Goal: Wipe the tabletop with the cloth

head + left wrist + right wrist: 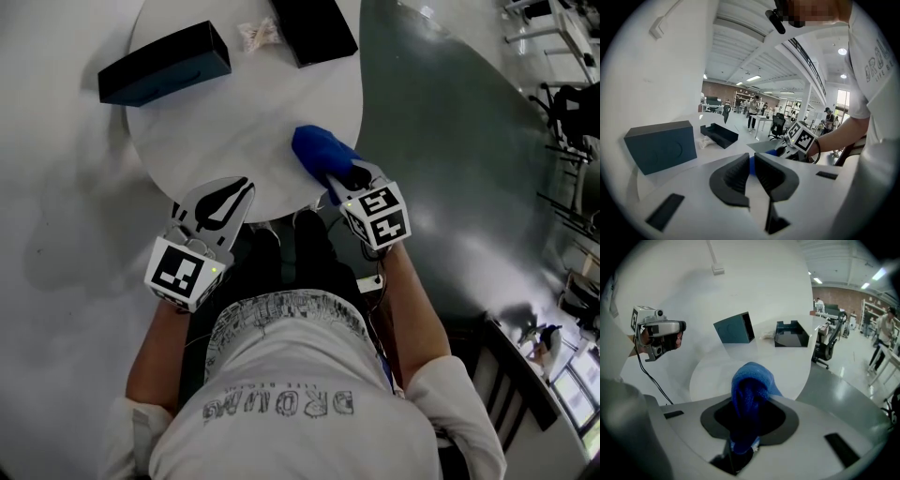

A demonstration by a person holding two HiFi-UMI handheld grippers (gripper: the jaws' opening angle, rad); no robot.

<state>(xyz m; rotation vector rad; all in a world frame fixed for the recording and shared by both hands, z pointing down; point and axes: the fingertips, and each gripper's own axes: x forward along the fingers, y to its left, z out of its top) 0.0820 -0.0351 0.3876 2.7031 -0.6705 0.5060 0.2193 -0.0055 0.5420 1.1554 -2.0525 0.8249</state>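
Clenching a bunched, deep-blue cloth (317,150), the right gripper (345,176) is holding it at the tabletop's (234,112) near edge; the left gripper (751,168) is hovering, jaws closed on nothing.

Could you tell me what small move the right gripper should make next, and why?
Probably lower the right gripper so the blue cloth presses onto the tabletop, then sweep toward its bare middle. The jaws are shut on the cloth at the table's near edge, and contact cannot be confirmed. A dark box and a black tray sit along the far side.
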